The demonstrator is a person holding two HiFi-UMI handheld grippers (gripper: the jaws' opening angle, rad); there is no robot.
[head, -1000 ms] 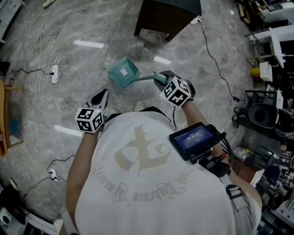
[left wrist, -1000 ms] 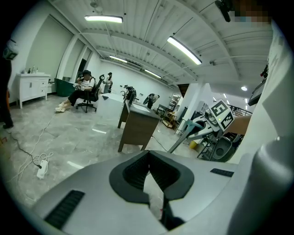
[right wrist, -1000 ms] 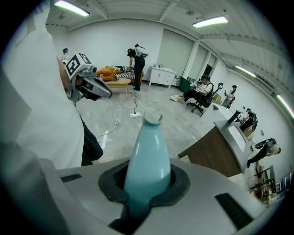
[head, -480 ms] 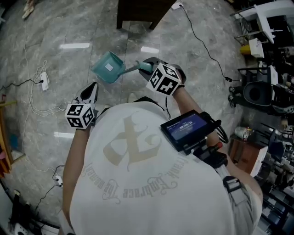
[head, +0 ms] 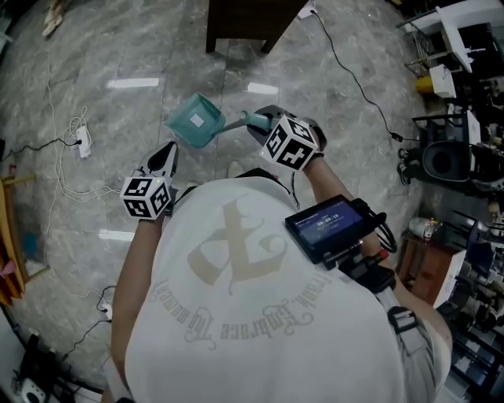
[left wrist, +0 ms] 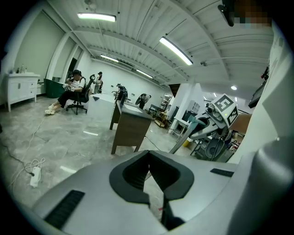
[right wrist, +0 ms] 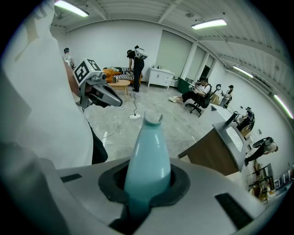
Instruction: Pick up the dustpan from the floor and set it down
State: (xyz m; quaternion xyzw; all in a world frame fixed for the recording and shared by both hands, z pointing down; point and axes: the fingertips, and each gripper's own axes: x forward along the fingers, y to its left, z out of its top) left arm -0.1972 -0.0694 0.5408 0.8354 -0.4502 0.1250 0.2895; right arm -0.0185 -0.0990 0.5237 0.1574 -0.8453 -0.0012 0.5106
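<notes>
The teal dustpan (head: 195,120) hangs clear of the grey marble floor, its pan tilted to the left. Its long handle (head: 236,124) runs right into my right gripper (head: 258,120), which is shut on the handle's thick end. In the right gripper view the teal handle (right wrist: 148,151) fills the space between the jaws and points away. My left gripper (head: 166,157) is lower left of the pan, apart from it, with its fingers together and nothing between them. The left gripper view shows the handle (left wrist: 183,137) and the right gripper's marker cube (left wrist: 223,108) at the right.
A dark wooden desk (head: 252,20) stands on the floor beyond the dustpan. White cables and a power strip (head: 81,140) lie at the left. Shelves and equipment (head: 457,149) crowd the right side. A seated person (left wrist: 71,92) is far off.
My right gripper has lifted a little with the dustpan still held by its handle. The left gripper has stayed about where it was.
</notes>
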